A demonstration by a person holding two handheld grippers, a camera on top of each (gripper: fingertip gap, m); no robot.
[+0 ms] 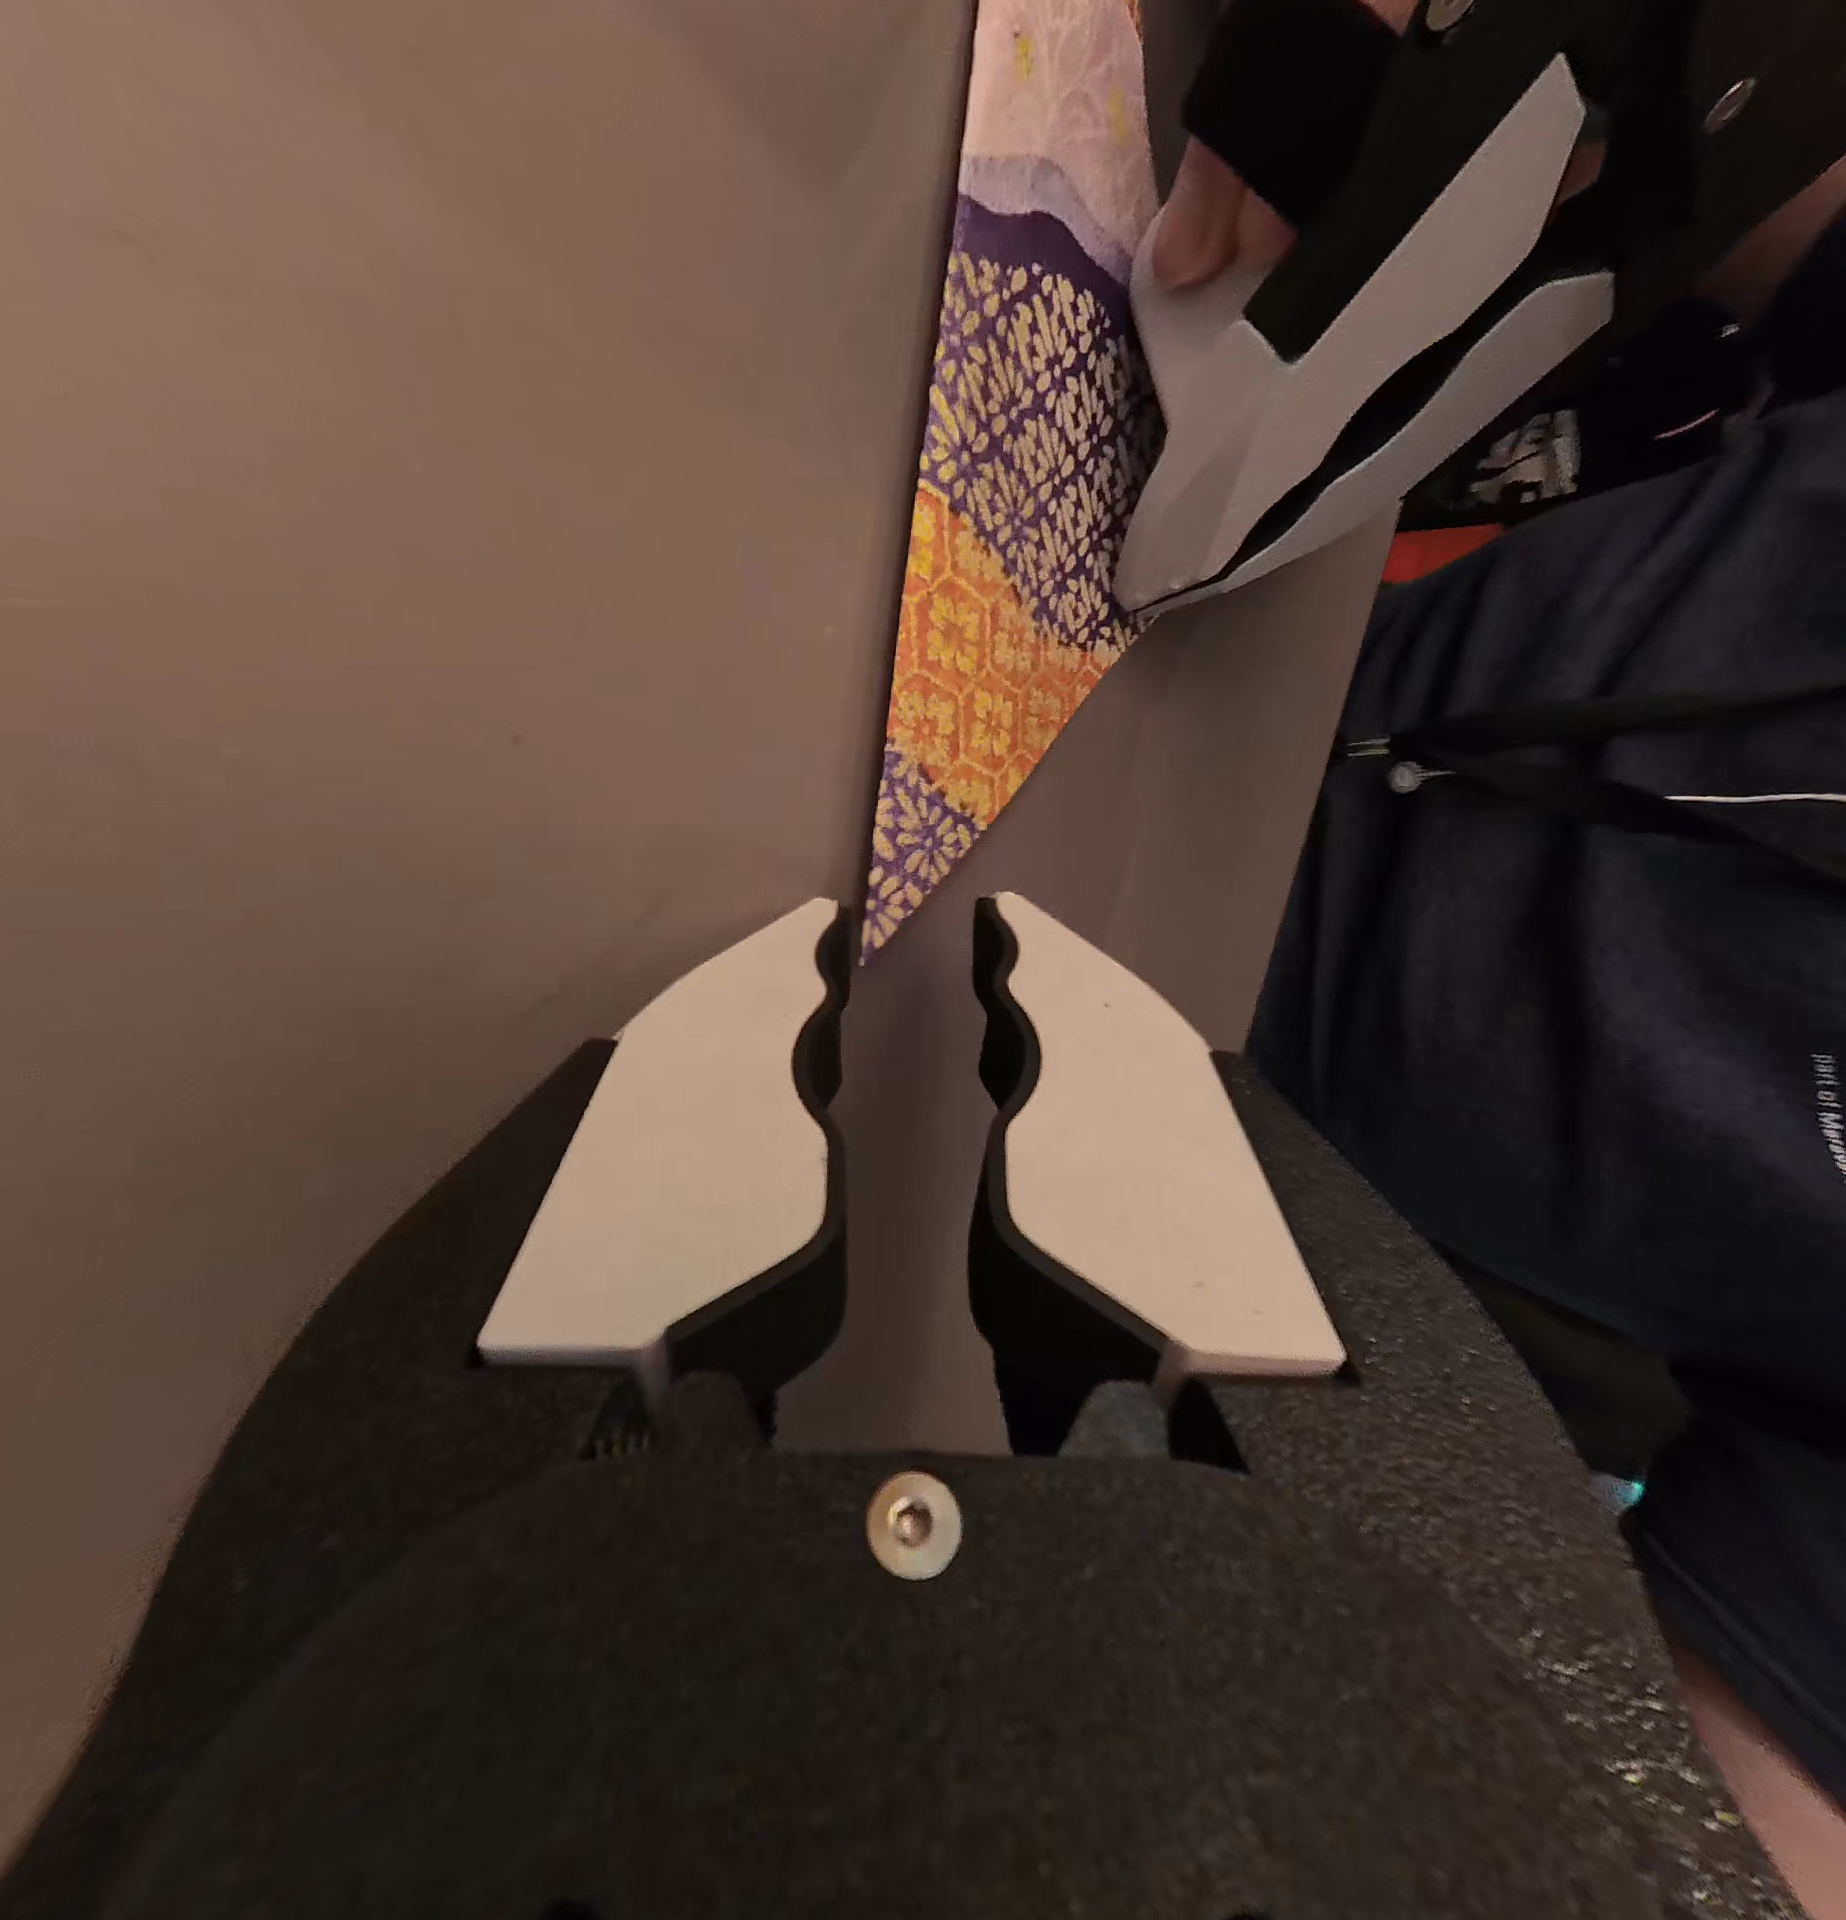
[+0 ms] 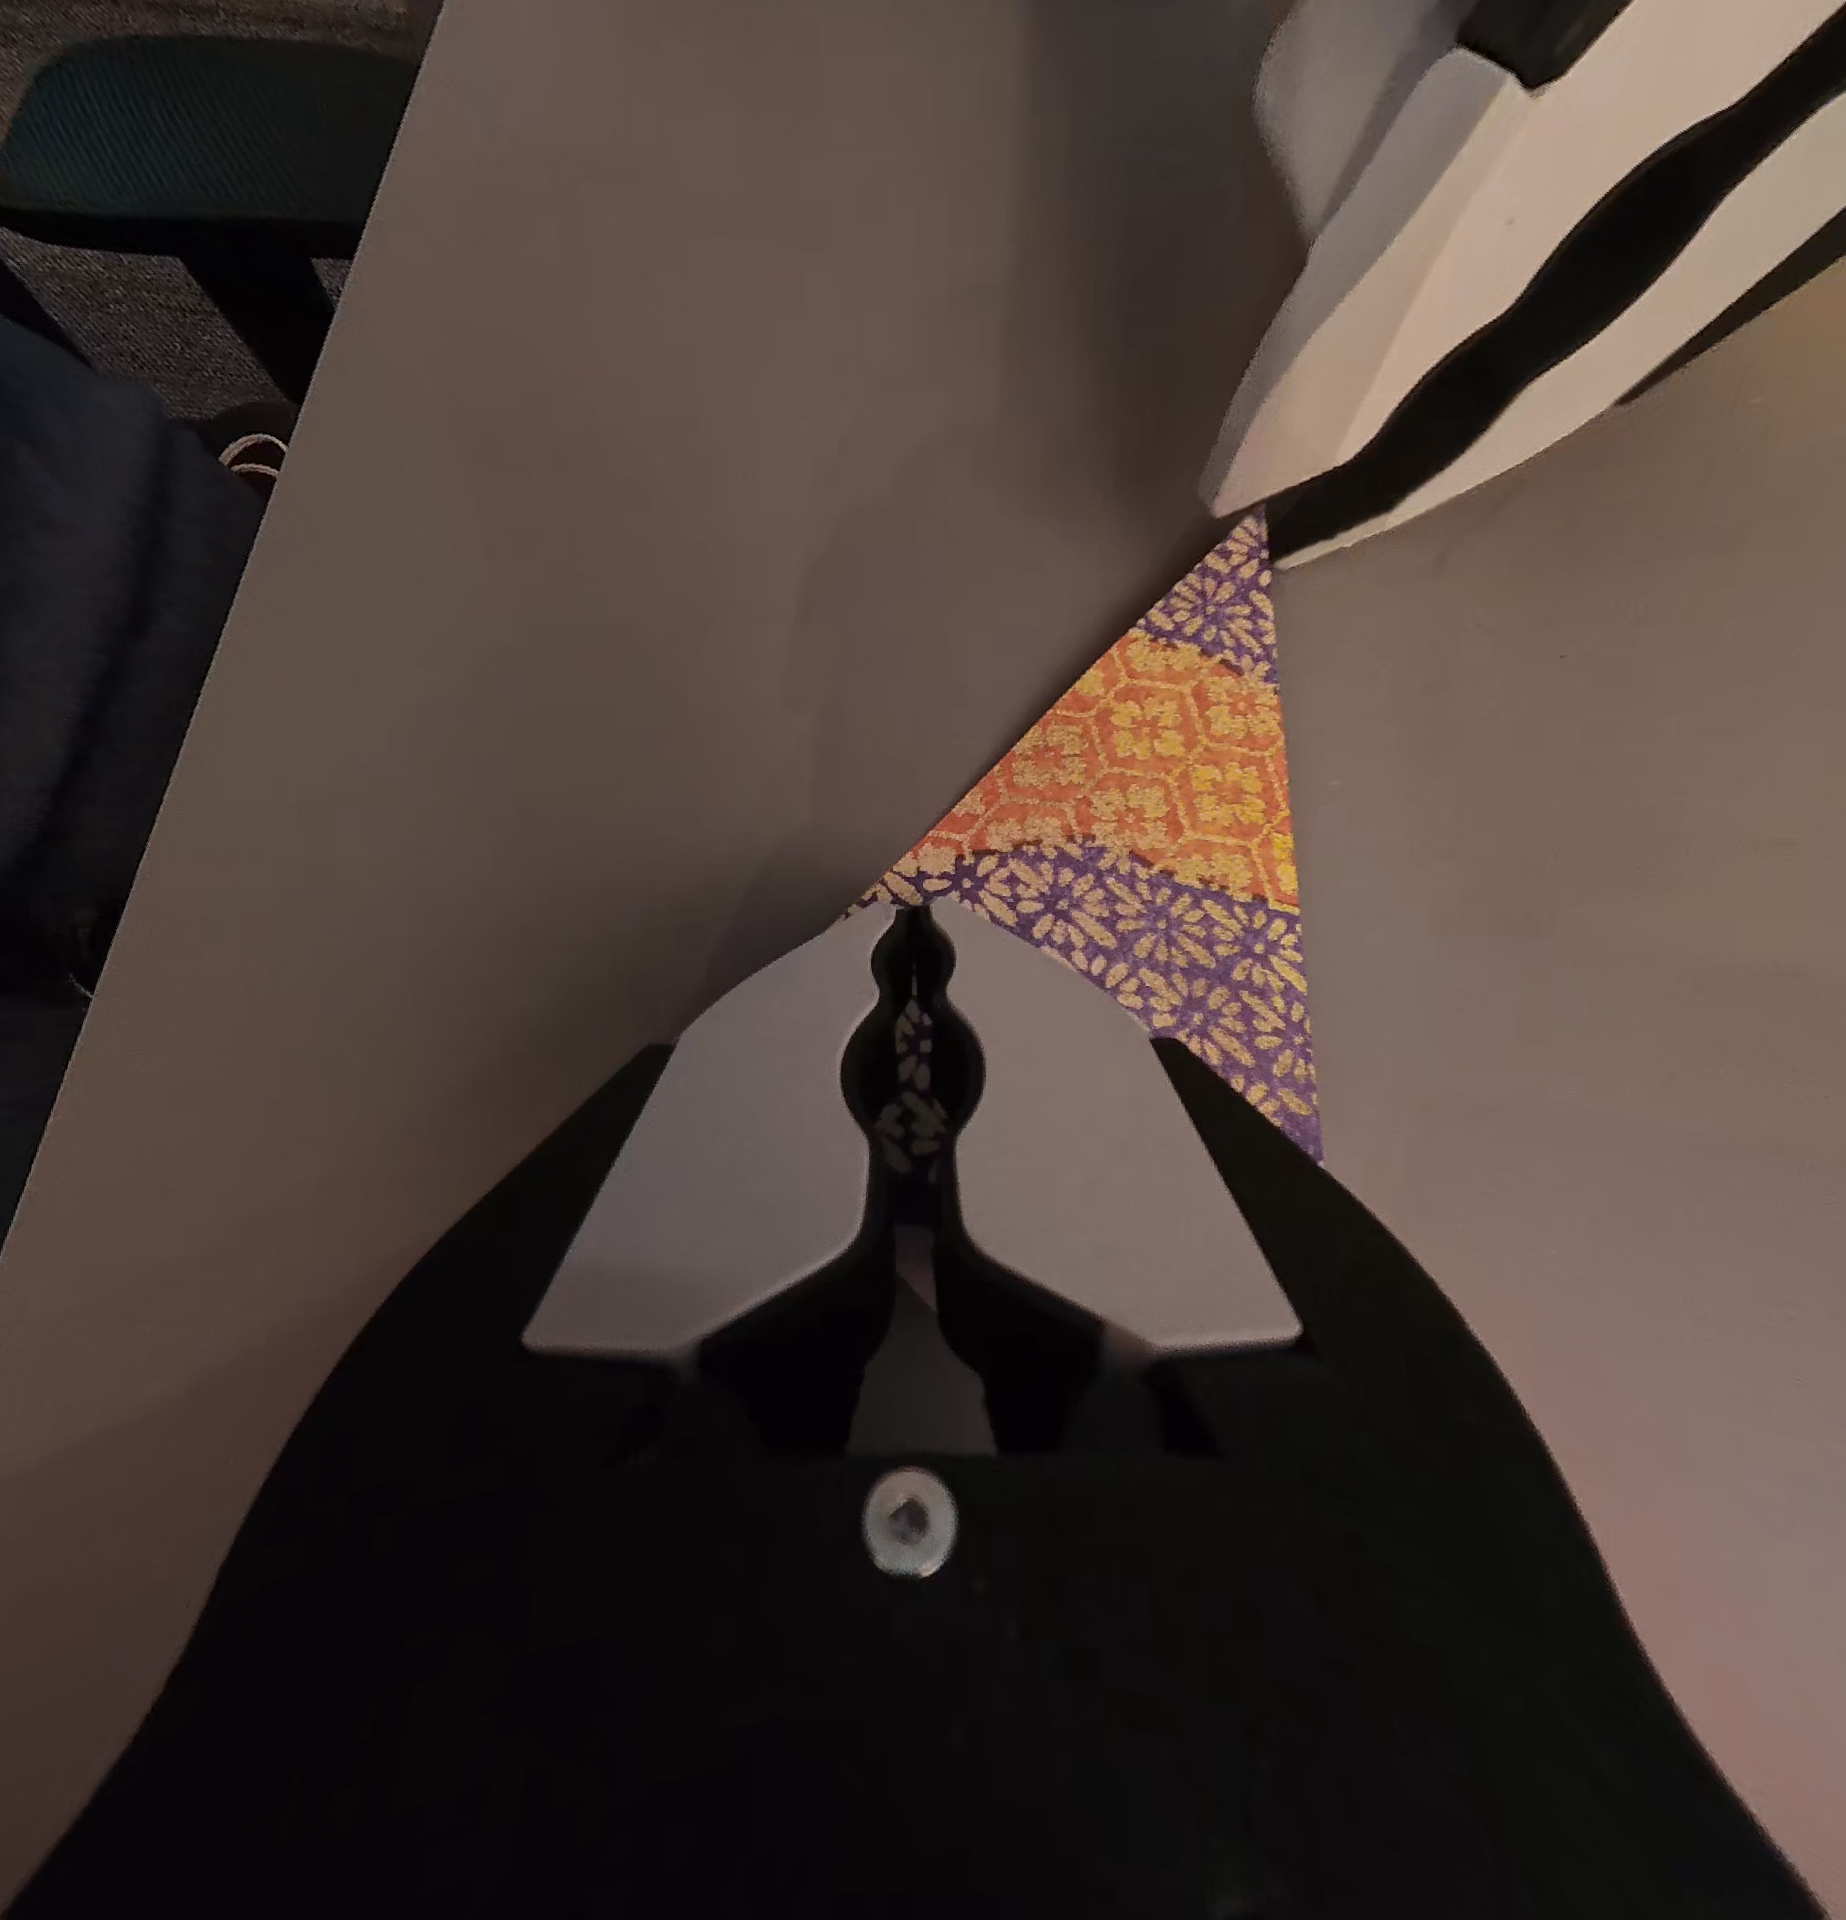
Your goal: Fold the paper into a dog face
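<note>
A patterned origami paper [image 1: 1012, 582] is seen lying on a pale grey table [image 1: 379, 520], with bands of purple and orange covered in small yellow-white floral and hexagon motifs, and a pale pink area farther off. In the left wrist view only a narrow wedge of the printed side is exposed; what hides the rest cannot be told.

The left gripper [image 1: 911, 940] is held low over the table with its jaws parted, a clear gap standing between the white fingers [image 1: 690, 1143]. Nothing is held between them; the pointed lower tip of the patterned wedge lies just beside the inner edge of the left-hand finger.

The right gripper [image 2: 914, 920] is closed, its tips brought together at the edge of the paper [image 2: 1158, 810]. In the right wrist view, patterned paper is visible in the slot between its black pads, so the sheet is pinched there. In the left wrist view the same gripper [image 1: 1158, 597] is seen at the upper right, its tips pressed together at the right edge of the printed wedge, and a fingertip of the person's hand [image 1: 1199, 223] rests on its body.

A person's dark blue garment [image 1: 1573, 831] fills the right side of the left wrist view, beyond the table edge. A dark chair [image 2: 171, 135] on grey carpet is visible at the upper left of the right wrist view.
</note>
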